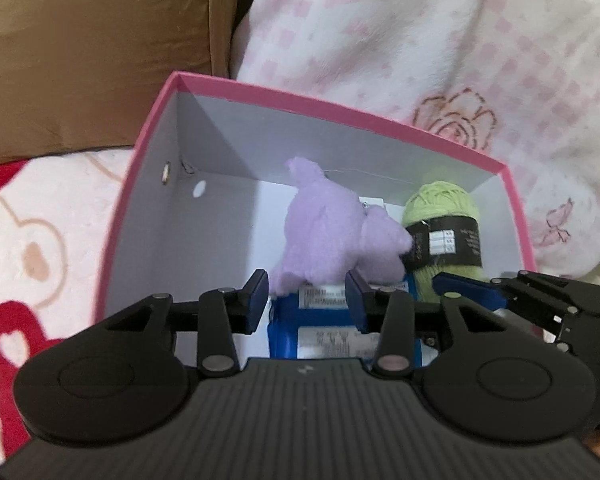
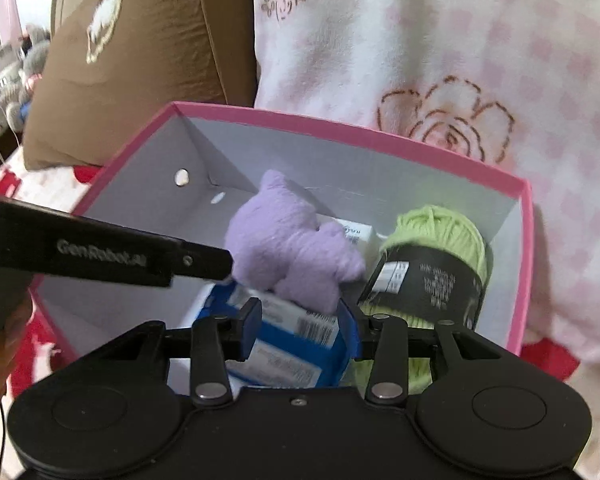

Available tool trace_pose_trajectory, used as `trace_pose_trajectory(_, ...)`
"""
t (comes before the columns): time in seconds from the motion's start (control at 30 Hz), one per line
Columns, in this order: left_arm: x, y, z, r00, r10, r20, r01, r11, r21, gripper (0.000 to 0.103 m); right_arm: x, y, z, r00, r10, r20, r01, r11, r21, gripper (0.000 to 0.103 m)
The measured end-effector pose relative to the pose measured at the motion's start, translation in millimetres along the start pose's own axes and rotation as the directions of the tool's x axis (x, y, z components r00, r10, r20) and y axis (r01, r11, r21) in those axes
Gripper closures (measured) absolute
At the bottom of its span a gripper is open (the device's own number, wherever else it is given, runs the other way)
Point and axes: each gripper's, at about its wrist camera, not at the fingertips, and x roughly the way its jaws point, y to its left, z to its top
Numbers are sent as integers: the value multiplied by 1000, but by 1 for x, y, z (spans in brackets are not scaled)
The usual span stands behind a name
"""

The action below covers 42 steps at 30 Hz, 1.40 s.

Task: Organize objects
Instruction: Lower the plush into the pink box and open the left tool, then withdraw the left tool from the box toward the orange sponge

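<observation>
A pink box [image 1: 340,106] with grey inner walls holds a purple plush toy [image 1: 328,232], a green yarn ball [image 1: 446,224] with a black label, and a blue packet [image 1: 320,332] under the plush. My left gripper [image 1: 308,300] is open and empty, just above the packet and below the plush. In the right wrist view the box [image 2: 340,128] holds the plush [image 2: 288,248], the yarn [image 2: 440,256] and the blue packet [image 2: 300,344]. My right gripper [image 2: 300,328] is open over the packet, touching nothing. The left gripper's arm [image 2: 100,256] crosses in from the left.
The box sits on a white-and-pink floral blanket [image 1: 440,40]. A brown cushion [image 1: 92,52] stands behind the box at the left. A white box [image 2: 358,234] lies behind the plush. Red-patterned fabric [image 1: 8,340] lies left of the box.
</observation>
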Motion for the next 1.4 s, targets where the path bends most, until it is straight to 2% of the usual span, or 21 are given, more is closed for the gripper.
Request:
trace_pose_trajectory(0.23,-40,-3,-13,999,-29,-16,29,1000,6,58,-32,4,-12,998,10,55,-13,999,51,54)
trace_pose_trajectory(0.4,-65,-14,-22,999,-32,-21,33,999,38,58,-58,15,-18,996,-37,84,35,999,18,52)
trace_pose_trajectory(0.63,-100,-24,-27,999,-52,-9,53,997,51,58,-90,27,-25,996,-26,90,25,1000,16,49)
trace_pose_trajectory(0.73,-116,-33,-27,999,-39,24,38,998,58,54,-102,31,-29,996,-11,84,9,1000,16,31)
trace_pose_trajectory(0.77,-121,-38,-28,999,-28,28,26,997,74,50,-105,33,-31,996,-13,85,12,1000,12,29)
trace_pose_trajectory(0.83,-133,-44,-32,1000,7,29,-10,995,101,44,-113,38,-33,994,-29,104,30,1000,-6,29)
trace_pose_trajectory(0.93,-150,-48,-39,999,33,22,-36,990,139,41,-124,46,-36,993,-40,110,44,998,-37,28)
trace_pose_trajectory(1.1,-175,-48,-49,1000,14,5,-14,989,148,36,-150,58,-41,992,-45,117,51,997,-53,17)
trace_pose_trajectory(1.17,-185,-48,-53,1000,3,7,-4,990,141,27,-162,63,-45,991,-51,126,59,997,-59,11)
trace_pose_trajectory(1.4,-220,-55,-71,999,-45,10,43,982,184,16,-196,78,-57,992,-50,120,59,996,-70,10)
